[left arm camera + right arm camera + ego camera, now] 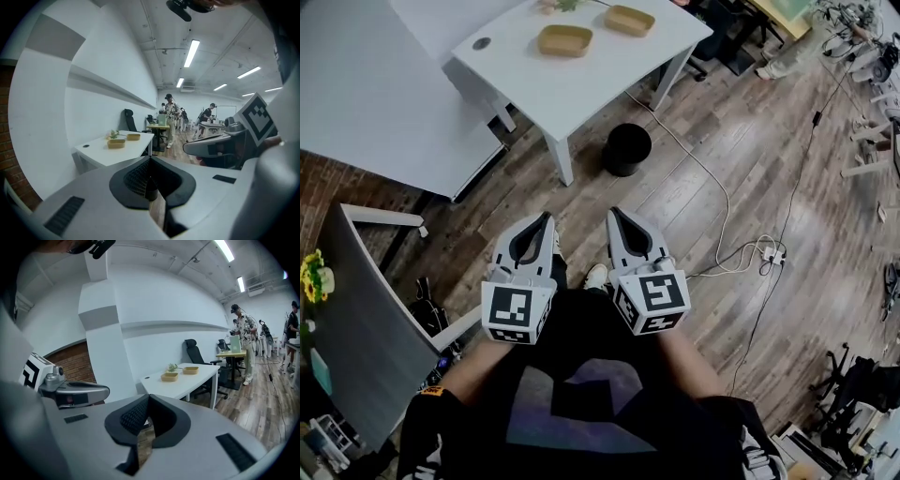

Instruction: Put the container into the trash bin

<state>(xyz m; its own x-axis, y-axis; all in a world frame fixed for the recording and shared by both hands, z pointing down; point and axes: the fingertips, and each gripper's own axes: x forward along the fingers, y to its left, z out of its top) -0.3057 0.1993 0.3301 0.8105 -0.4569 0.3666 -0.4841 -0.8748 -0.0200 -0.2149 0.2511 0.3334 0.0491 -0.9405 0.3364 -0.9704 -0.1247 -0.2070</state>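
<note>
Plank wooden floor (pixel 722 159), matte and streaked, runs under a smooth white rectangular table (pixel 581 89). Beside its leg stands the round black trash bin (pixel 626 148) — its dark inside cannot be read. On the tabletop, well apart from the bin, lie two shallow tan oblong trays with rounded corners: the nearer container (pixel 565 40) and the farther container (pixel 629 20). Low by the person's body, the grey left gripper (pixel 546 220) and right gripper (pixel 614 217) have their ribbed jaws pressed tip to tip — clenched on nothing.
</note>
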